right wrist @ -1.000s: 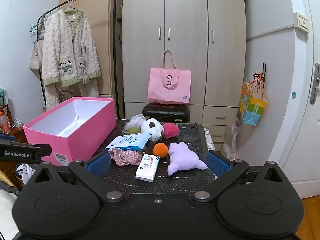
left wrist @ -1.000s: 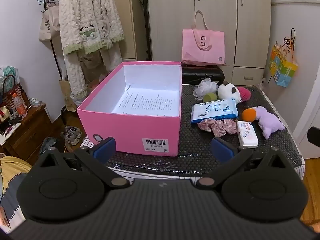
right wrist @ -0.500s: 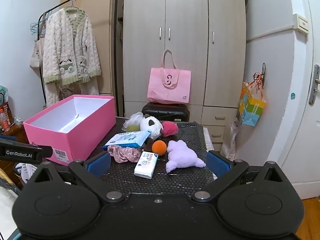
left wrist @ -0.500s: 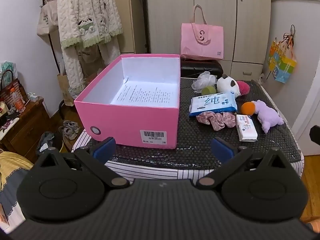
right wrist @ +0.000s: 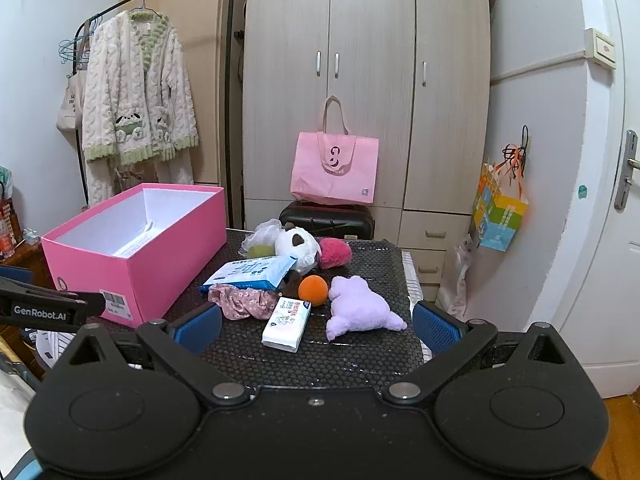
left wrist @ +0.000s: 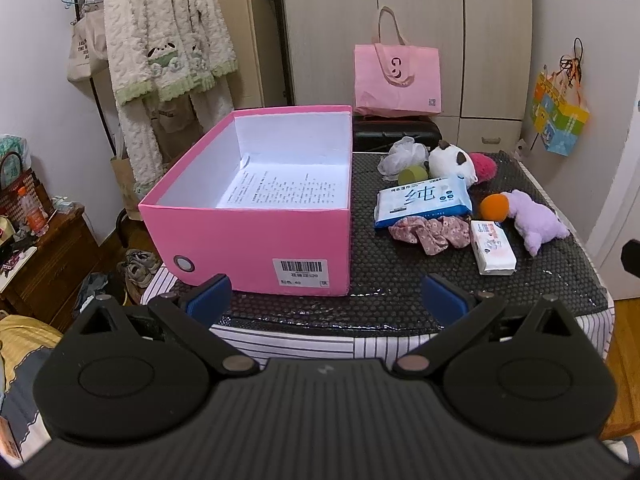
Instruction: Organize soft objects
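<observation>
- Now, both the left gripper and the right gripper hover empty at the lower frame, jaws wide apart.
- Nearest, at the centre, lie the tissue pack and purple plush; I would approach the plush from above and pinch its body gently.
- Farther, at the left, the pink box waits open, holding only a printed sheet.

Box on the left of the table, a sheet of paper inside it, wipes pack, scrunchie, tissue pack, ball and plush toy to its right, tote bag behind.
</observation>
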The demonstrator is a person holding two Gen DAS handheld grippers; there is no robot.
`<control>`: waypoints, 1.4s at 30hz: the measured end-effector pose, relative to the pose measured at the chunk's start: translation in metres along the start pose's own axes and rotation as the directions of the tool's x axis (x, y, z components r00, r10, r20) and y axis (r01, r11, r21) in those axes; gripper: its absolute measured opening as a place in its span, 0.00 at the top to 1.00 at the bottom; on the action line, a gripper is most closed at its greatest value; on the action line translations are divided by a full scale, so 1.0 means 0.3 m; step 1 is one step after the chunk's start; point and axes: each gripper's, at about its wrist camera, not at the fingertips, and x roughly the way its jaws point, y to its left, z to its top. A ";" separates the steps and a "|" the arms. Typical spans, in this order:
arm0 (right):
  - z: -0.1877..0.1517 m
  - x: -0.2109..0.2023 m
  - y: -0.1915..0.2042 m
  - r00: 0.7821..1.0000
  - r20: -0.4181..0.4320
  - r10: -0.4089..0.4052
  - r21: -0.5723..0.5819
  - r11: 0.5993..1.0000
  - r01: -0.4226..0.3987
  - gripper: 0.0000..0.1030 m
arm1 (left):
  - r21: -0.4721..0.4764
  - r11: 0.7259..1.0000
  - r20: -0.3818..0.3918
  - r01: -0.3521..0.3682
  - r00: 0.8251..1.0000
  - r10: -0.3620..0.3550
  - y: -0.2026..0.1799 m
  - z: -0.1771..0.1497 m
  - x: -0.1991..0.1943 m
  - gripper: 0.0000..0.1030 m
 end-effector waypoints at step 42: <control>-0.040 0.015 -0.032 1.000 0.021 -0.019 0.026 0.999 0.019 0.00 | 0.032 0.998 0.135 0.063 0.989 -0.066 -0.014 -0.044 -0.025 0.00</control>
